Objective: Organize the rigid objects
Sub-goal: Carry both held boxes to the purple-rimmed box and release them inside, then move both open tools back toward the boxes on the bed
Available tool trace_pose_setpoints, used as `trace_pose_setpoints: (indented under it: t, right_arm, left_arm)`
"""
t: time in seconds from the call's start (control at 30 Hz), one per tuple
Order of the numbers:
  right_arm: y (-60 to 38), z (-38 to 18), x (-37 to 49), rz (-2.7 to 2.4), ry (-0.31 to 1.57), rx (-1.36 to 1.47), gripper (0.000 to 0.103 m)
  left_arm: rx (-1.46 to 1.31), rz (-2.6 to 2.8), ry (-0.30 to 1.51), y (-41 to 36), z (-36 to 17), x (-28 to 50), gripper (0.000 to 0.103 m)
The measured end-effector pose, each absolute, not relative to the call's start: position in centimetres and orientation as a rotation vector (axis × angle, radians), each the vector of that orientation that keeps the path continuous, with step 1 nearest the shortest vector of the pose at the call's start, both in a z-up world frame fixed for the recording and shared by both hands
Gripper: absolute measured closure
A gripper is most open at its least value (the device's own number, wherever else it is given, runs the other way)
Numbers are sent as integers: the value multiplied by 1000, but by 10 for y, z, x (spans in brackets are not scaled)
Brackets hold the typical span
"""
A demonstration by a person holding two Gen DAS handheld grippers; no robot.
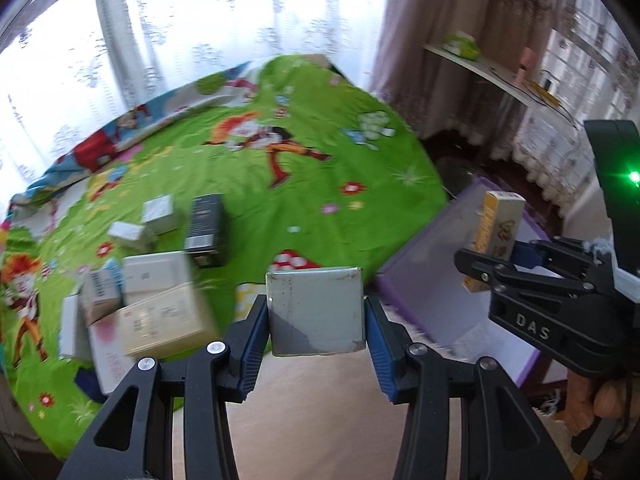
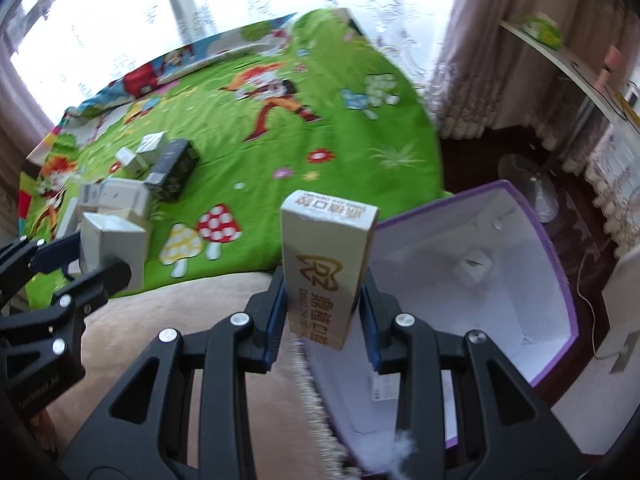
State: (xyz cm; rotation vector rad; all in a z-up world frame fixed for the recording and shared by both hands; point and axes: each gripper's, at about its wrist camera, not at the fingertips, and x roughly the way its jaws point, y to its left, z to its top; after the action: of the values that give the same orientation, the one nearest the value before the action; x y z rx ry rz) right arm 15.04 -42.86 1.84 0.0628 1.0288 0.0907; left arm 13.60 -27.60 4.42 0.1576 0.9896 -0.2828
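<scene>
My left gripper (image 1: pixel 316 312) is clamped on a grey box (image 1: pixel 316 312). My right gripper (image 2: pixel 324 304) clamps a tall yellow carton (image 2: pixel 326 264) beside the purple bin (image 2: pixel 556 264), near the bed (image 2: pixel 320 128).

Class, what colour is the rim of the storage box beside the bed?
Purple, with a white inside; the storage box shows best in the right wrist view.

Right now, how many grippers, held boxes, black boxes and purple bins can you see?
Grippers: 2 (left gripper, right gripper)
Held boxes: 2 (grey box, yellow-and-white box)
Black boxes: 1 (black box)
Purple bins: 1 (purple bin)
Total: 6
</scene>
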Motion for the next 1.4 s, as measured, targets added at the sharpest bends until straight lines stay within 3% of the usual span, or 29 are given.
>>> trace_pose_setpoints:
  t: [0.73, 0.87, 0.97, 1.03, 1.1, 1.4]
  right_arm:
    - [-504, 11, 142, -102, 1017, 96, 65]
    - [-507, 11, 142, -124, 1012, 93, 65]
    - [-508, 12, 142, -105, 1007, 109, 56]
    - [-507, 15, 140, -94, 990, 121, 41]
    - [-507, 19, 137, -85, 964, 132, 32]
    - [-494, 33, 137, -59, 916, 102, 31]
  left_arm:
    - [134, -531, 1066, -356, 26, 144, 55]
    - [86, -599, 1092, -360, 25, 146, 50]
    - [86, -596, 1092, -360, 24, 145, 43]
    - [100, -580, 1086, -358, 26, 145, 43]
    - [115, -561, 1069, -355, 29, 144, 42]
    - [112, -471, 1022, -329, 37, 144, 39]
